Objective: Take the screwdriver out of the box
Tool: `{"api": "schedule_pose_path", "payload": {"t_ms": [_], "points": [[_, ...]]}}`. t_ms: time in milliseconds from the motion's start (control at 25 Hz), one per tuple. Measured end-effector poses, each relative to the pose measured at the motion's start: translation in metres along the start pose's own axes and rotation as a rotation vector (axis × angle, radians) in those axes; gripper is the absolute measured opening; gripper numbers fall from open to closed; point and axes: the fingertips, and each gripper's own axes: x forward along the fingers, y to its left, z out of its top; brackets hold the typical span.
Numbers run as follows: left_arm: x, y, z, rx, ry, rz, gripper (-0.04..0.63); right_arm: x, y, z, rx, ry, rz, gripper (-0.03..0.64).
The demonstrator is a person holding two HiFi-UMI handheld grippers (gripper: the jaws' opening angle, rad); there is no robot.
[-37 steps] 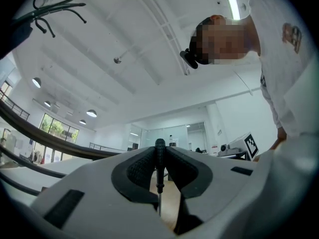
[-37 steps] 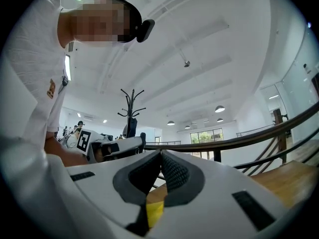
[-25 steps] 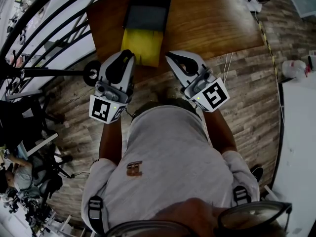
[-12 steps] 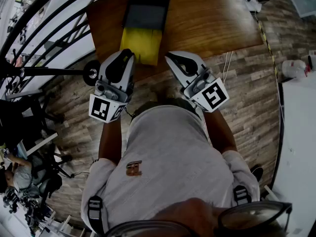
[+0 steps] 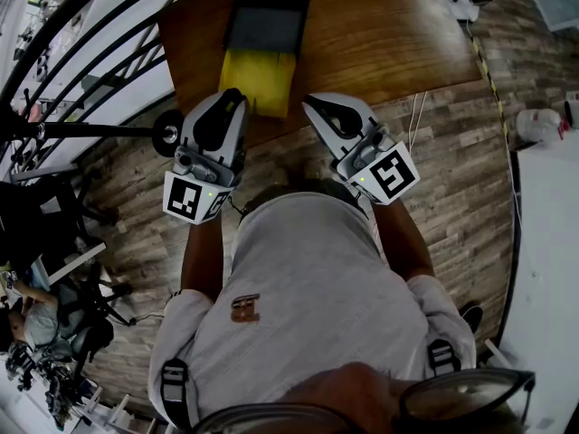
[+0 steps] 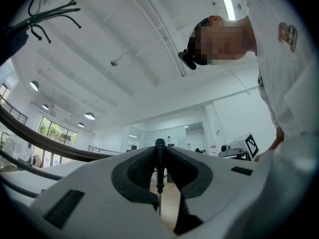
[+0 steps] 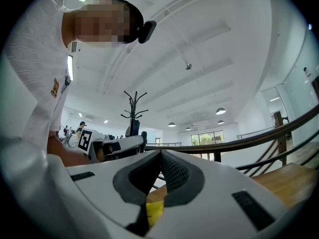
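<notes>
Nothing has moved since the earlier frames: both hands and the box sit as they did.

Left tongs: clamped on the screwdriver. The ribbed pads press its dark handle from both sides. The cap end pokes just above the pad tips, and the bare metal shaft runs down toward the gripper body.

Right tongs: together, nothing between them. A patch of yellow shows below them.

Outward: the head view puts both grippers side by side at the near edge of the counter, just short of the box. The box is yellow at the near end and dark at the far end; I cannot make out its inside from here. The screwdriver is clear of the box, held in the air, so I judge the removal done.

Handling notes (judgement):
- The tool looks thin, light and stiff, so weight is no concern.
- The round handle could pivot or roll between the pads if the grip slackens.
- The textured handle is the right place to hold. The smooth shaft would likely slip.
- The fine tip looks like the part to keep from knocking the counter.
</notes>
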Motion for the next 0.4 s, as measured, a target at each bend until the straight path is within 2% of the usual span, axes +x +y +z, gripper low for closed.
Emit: {"api": "schedule_pose_path", "payload": {"t_ms": [240, 400], "points": [[-0.0015, -0.0031, 0.0004, 0.0, 0.0, 0.0, 0.08, -0.0005, 0.0013, 0.0068, 0.006, -0.029, -0.01, 0.031], [-0.0028, -0.005, 0.0007, 0.001, -0.001, -0.001, 0.08, -0.0041, 0.0033, 0.0004, 0.003, 0.0, -0.004, 0.031]]}}
